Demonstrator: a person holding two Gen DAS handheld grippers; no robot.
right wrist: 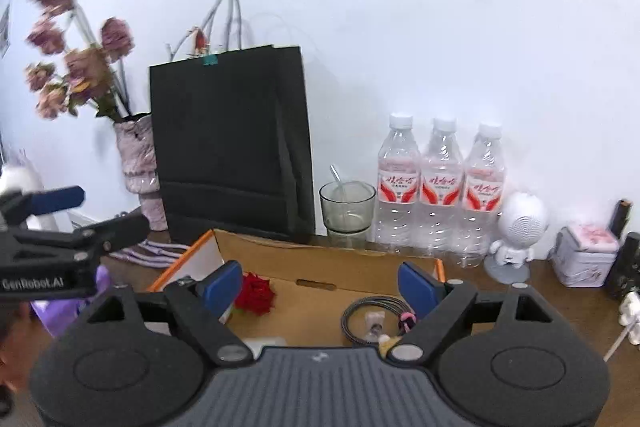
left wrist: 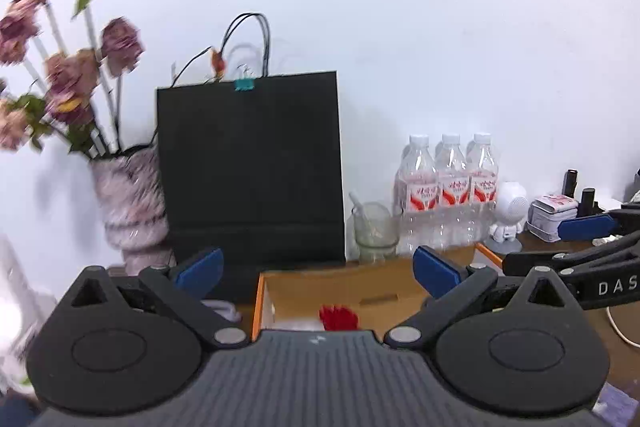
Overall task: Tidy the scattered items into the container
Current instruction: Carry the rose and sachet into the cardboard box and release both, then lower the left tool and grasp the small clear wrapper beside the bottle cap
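Observation:
An open cardboard box [left wrist: 360, 277] [right wrist: 332, 267] with orange edges lies on the wooden desk. Inside it rest a red rose [left wrist: 338, 317] [right wrist: 256, 294] and a coiled dark cable [right wrist: 376, 319] with small trinkets beside it. My left gripper [left wrist: 318, 269] hangs open above the box's near side, blue pads wide apart with nothing between them. Over the box's middle my right gripper [right wrist: 322, 285] is open too and holds nothing. Each gripper shows at the edge of the other's view, the right gripper [left wrist: 580, 255] and the left gripper [right wrist: 72, 223].
Against the white wall stand a black paper bag [left wrist: 250, 167] [right wrist: 230, 143], a vase of dried flowers [left wrist: 128, 203] [right wrist: 138, 163], a glass cup [left wrist: 374, 231] [right wrist: 347, 205], three water bottles [left wrist: 448, 187] [right wrist: 440, 187], a white figurine [left wrist: 508, 215] [right wrist: 518, 231] and a small tin [left wrist: 554, 215] [right wrist: 586, 255].

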